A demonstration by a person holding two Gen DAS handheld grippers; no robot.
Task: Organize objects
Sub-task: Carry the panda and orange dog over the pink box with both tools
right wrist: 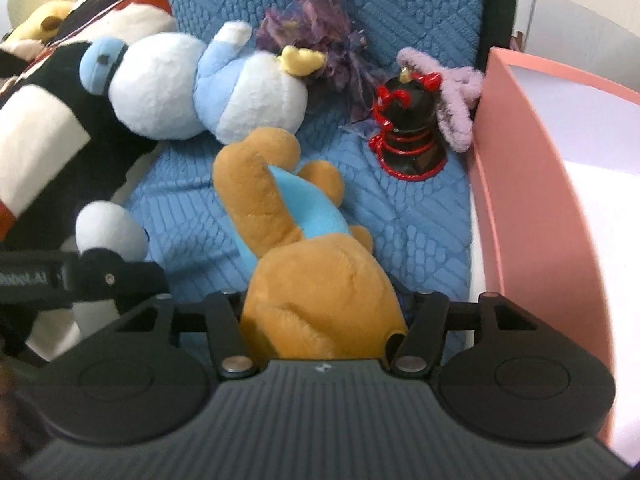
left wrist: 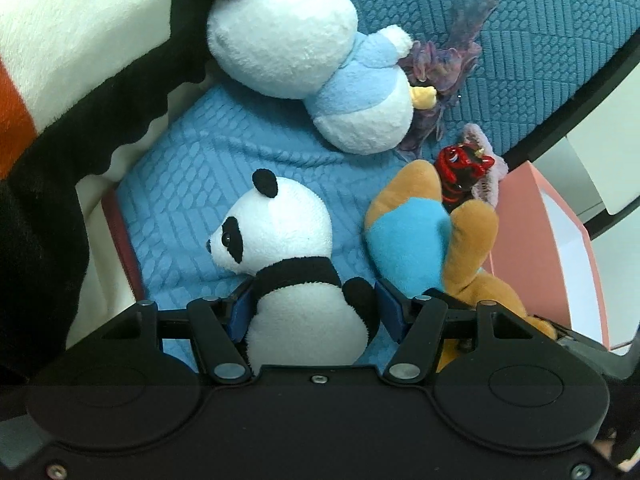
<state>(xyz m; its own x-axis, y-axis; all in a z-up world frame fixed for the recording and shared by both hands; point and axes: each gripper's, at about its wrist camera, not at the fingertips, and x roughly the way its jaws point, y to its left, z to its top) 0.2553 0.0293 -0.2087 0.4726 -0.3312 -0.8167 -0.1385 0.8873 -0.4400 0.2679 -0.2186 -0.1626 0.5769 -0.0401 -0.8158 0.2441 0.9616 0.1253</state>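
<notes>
Panda left of bear; box right.

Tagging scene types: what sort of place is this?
Likely a home bedroom or kids' room: plush toys such as a panda and bear lie on a blue quilted cover, with a pink storage box alongside.

Left gripper: black linkage with blue pads, angled steeply downward; the pads sit against both sides of the panda plush, clamping its body.
Right gripper: black, angled steeply downward just right of the panda plush; the tan bear plush fills the gap between its fingers, whose tips are hidden, so contact cannot be confirmed.
</notes>
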